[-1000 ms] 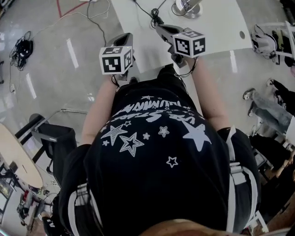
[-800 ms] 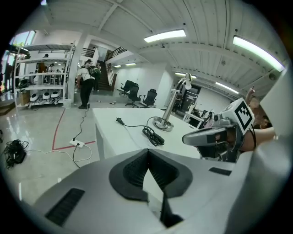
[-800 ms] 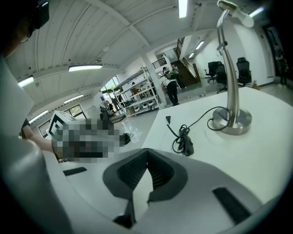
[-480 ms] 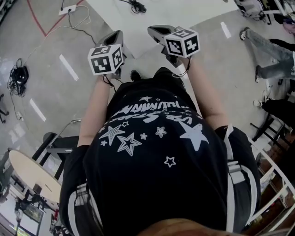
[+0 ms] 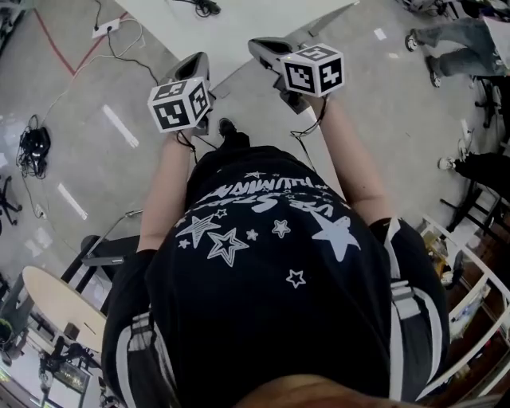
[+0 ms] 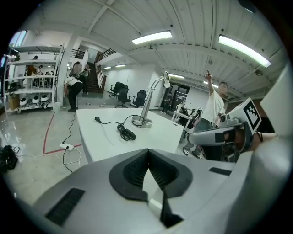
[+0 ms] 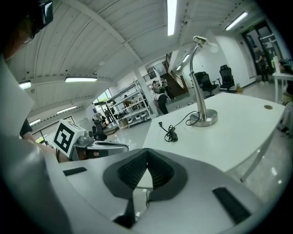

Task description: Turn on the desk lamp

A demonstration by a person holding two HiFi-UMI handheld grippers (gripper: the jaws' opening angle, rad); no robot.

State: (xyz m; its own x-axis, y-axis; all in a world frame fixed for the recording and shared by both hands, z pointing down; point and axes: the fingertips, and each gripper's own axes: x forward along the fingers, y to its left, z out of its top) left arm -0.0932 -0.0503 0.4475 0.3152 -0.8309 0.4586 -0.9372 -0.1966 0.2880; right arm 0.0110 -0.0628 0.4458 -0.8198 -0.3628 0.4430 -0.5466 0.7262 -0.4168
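A person in a black star-printed shirt [image 5: 271,263] is holding the left claw [image 5: 194,62] and the right claw [image 5: 261,45] out side by side, both pointing toward the near corner of the white table [image 5: 255,20], where a black cable [image 5: 204,7] is lying.

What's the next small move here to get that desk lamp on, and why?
Probably bring the right gripper forward toward the desk lamp. The lamp stands well across the white table, nothing touches it, and the left gripper and right one are both shut and empty. I cannot make out its switch.
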